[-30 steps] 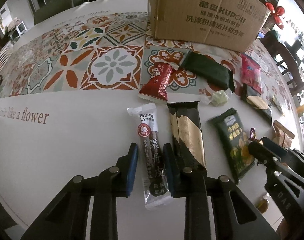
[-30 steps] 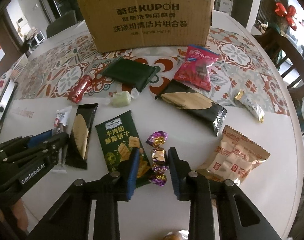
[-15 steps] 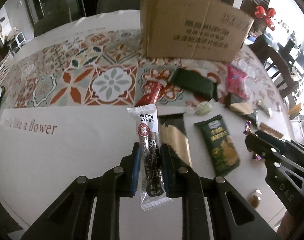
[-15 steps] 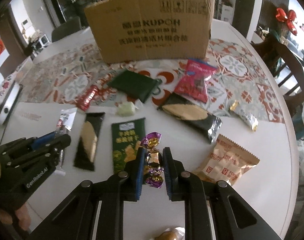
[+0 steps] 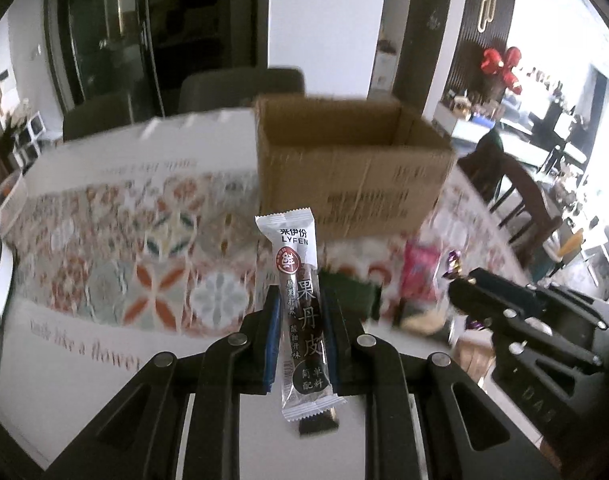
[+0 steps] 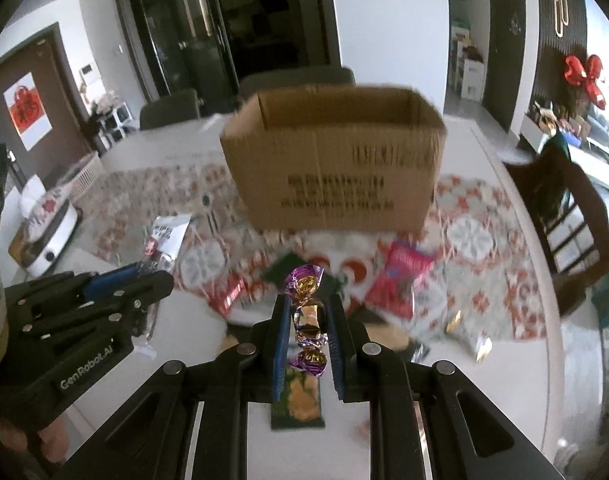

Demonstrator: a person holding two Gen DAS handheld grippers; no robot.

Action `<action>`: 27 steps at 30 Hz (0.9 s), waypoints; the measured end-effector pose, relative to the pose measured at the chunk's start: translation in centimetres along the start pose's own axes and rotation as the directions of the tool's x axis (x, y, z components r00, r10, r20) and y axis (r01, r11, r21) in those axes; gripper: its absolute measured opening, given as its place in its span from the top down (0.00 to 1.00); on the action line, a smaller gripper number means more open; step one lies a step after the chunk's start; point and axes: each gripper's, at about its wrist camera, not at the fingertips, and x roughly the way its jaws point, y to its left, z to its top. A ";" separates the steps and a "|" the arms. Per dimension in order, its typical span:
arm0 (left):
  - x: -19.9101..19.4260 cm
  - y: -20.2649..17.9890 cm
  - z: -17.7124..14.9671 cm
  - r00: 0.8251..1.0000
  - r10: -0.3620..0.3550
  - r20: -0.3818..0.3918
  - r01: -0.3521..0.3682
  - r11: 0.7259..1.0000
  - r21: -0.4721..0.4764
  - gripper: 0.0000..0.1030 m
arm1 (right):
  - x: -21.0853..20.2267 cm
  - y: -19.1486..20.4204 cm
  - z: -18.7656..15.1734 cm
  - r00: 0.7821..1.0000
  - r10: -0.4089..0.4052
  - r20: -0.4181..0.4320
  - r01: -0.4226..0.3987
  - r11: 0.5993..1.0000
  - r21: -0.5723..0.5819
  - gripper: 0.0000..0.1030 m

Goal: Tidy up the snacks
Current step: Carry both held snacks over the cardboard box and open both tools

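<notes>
Above the table, left tongs (image 5: 300,336) pinch a glossy fruit-leather stick (image 5: 300,308); right tongs (image 6: 306,336) clamp crinkly foil candies (image 6: 307,320).

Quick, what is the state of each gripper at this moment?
Left gripper: closed on the white LYFEN fruit-leather stick.
Right gripper: closed on the string of purple and gold candies.

White wall panel (image 5: 320,12) at centre back, dark glass doors (image 6: 184,28) left of it. Grey chairs (image 5: 240,88) behind round white surface (image 5: 64,360) with patterned tile runner (image 5: 152,248). Dark wooden chair (image 6: 576,220) at right. Red bow (image 6: 584,74) on dark slatted wall. Red-and-white picture (image 6: 26,114) on brown door, far left. Bright daylight from right side.
</notes>
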 end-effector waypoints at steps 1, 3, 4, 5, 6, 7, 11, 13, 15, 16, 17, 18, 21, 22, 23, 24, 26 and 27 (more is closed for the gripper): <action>-0.1 -0.1 0.9 1.000 -0.010 0.016 0.010 1.000 0.003 0.80 | -0.1 -0.1 0.8 1.000 0.006 0.015 -0.006 1.000 -0.001 0.81; -0.3 -0.4 2.3 0.999 -0.017 0.039 0.017 1.000 0.009 0.80 | -0.3 -0.4 2.4 0.999 0.018 0.047 -0.018 1.000 -0.001 0.81; -0.2 -0.5 3.4 0.998 -0.022 0.055 0.021 1.000 0.020 0.80 | -0.3 -0.5 3.0 0.998 0.019 0.056 -0.019 1.000 0.001 0.81; -0.3 -0.7 4.1 0.997 -0.024 0.069 0.023 0.999 0.022 0.80 | -0.2 -0.8 4.2 0.997 0.022 0.073 -0.022 1.000 0.005 0.81; -0.3 -0.8 4.6 0.997 -0.025 0.079 0.023 0.999 0.025 0.80 | -0.1 -1.0 4.8 0.996 0.024 0.082 -0.024 1.000 0.006 0.81; -0.1 -0.9 5.7 0.995 -0.028 0.091 0.025 0.999 0.035 0.80 | 0.0 -1.3 6.0 0.995 0.022 0.101 -0.023 1.000 0.010 0.81; 0.6 -1.2 8.6 0.993 -0.033 0.116 0.028 0.998 0.050 0.80 | 0.5 -2.0 9.2 0.987 0.013 0.159 -0.014 1.000 0.004 0.81; 1.3 -1.2 9.8 0.992 -0.034 0.120 0.028 0.998 0.052 0.80 | 0.9 -2.4 10.4 0.986 0.009 0.165 -0.011 1.000 0.007 0.81; 2.0 -1.2 11.1 0.992 -0.044 0.116 0.038 0.998 0.051 0.80 | 2.0 -2.8 11.8 0.987 0.017 0.163 -0.019 1.000 0.011 0.81; 2.7 -1.1 11.9 0.993 -0.050 0.110 0.045 0.998 0.048 0.80 | 2.2 -3.0 12.2 0.987 0.011 0.163 -0.013 1.000 0.014 0.81; 3.1 -1.2 12.5 0.993 -0.050 0.105 0.045 0.998 0.046 0.80 | 2.8 -3.2 13.0 0.986 0.009 0.166 -0.012 1.000 0.012 0.81; 3.7 -1.2 13.1 0.994 -0.052 0.101 0.047 0.998 0.047 0.80 | 3.1 -3.3 13.6 0.986 0.003 0.167 -0.005 1.000 0.009 0.81; 5.2 -1.2 14.5 0.995 -0.053 0.084 0.049 0.998 0.047 0.80 | 4.6 -4.1 14.9 0.987 -0.014 0.158 0.013 1.000 0.007 0.81; 5.8 -1.2 14.9 0.996 -0.059 0.073 0.056 0.997 0.044 0.80 | 4.8 -4.2 15.2 0.988 -0.018 0.153 0.016 1.000 0.012 0.81; 6.5 -1.2 15.3 0.996 -0.062 0.059 0.060 0.997 0.044 0.80 | 5.4 -4.5 15.5 0.989 -0.012 0.144 0.010 1.000 0.015 0.81; 7.0 -1.2 15.5 0.997 -0.062 0.048 0.060 0.997 0.044 0.80 | 6.0 -4.8 15.9 0.991 -0.021 0.134 0.018 1.000 0.021 0.81; 8.3 -1.2 16.0 0.998 -0.062 0.028 0.061 0.997 0.045 0.80 | 6.8 -5.3 16.3 0.991 -0.030 0.128 0.027 0.999 0.031 0.81; 8.6 -1.2 16.0 0.998 -0.060 0.021 0.059 0.997 0.045 0.80 | 7.1 -5.5 16.4 0.992 -0.035 0.124 0.032 0.999 0.032 0.81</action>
